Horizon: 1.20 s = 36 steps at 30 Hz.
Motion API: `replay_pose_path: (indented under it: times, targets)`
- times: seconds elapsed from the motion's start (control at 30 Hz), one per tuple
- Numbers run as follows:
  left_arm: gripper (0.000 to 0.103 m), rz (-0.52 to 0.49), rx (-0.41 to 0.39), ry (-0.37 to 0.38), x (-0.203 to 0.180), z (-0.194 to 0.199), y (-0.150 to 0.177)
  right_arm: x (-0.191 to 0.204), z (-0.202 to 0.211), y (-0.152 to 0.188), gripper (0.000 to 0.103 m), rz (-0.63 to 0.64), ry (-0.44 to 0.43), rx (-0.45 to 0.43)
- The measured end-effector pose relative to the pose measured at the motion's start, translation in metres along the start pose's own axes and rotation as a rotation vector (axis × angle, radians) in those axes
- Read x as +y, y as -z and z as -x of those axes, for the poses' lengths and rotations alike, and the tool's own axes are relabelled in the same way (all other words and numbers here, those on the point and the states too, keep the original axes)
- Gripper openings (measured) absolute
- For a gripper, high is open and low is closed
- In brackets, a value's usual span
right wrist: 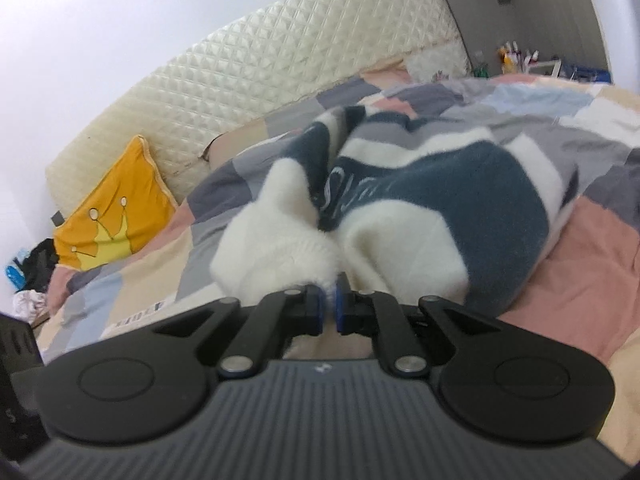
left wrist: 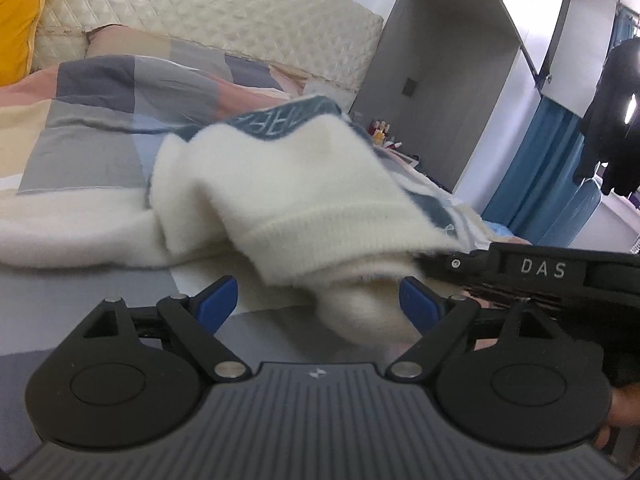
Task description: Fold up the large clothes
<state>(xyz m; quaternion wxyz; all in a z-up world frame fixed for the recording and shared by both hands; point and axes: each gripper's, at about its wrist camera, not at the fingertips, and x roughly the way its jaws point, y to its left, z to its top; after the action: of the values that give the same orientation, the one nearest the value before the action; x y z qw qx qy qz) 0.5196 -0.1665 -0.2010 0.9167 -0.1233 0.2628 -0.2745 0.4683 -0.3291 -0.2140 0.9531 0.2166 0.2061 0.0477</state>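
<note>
On patchwork bed (right wrist: pixel 592 240), fuzzy cream-and-navy sweater (right wrist: pixel 440 208), bunched, lifted

Ahead of the left hand-held gripper (left wrist: pixel 316 300): fuzzy cream and blue sweater (left wrist: pixel 288 184) is bunching up and hanging between its wide-open jaws, blocking the forward path. To its right: the right hand-held gripper (left wrist: pixel 560 276) is crowding in close. To its left: flat patchwork bed cover (left wrist: pixel 92 136) is lying open for passage. Beyond the right hand-held gripper (right wrist: pixel 329 304): quilted headboard (right wrist: pixel 256 68) and yellow cushion (right wrist: pixel 116 208) are closing off the far side.
</note>
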Motion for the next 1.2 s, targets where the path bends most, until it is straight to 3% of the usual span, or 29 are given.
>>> replay_pose_path:
  times: [0.2,0.53,0.8,0.87,0.97,1.2]
  targets:
    - [0.091,0.162,0.042,0.084,0.022,0.001,0.004,0.003,0.007,0.003,0.009,0.002,-0.036,0.004]
    - [0.091,0.277,0.024,0.164,0.042,-0.008,0.004,0.000,0.008,0.012,0.009,-0.008,-0.046,0.013]
    - [0.091,0.158,0.054,0.101,0.035,-0.022,0.001,-0.008,0.009,0.012,0.009,-0.040,-0.062,0.013]
    - [0.092,0.134,0.054,0.120,0.033,-0.023,0.001,-0.010,0.009,0.010,0.009,-0.049,-0.068,0.017]
    - [0.092,0.073,0.049,0.070,0.025,-0.025,0.001,-0.012,0.008,0.010,0.009,-0.065,-0.078,0.026]
    - [0.095,0.076,0.019,0.001,0.027,-0.038,-0.005,-0.010,0.014,0.011,0.009,-0.053,-0.069,-0.009]
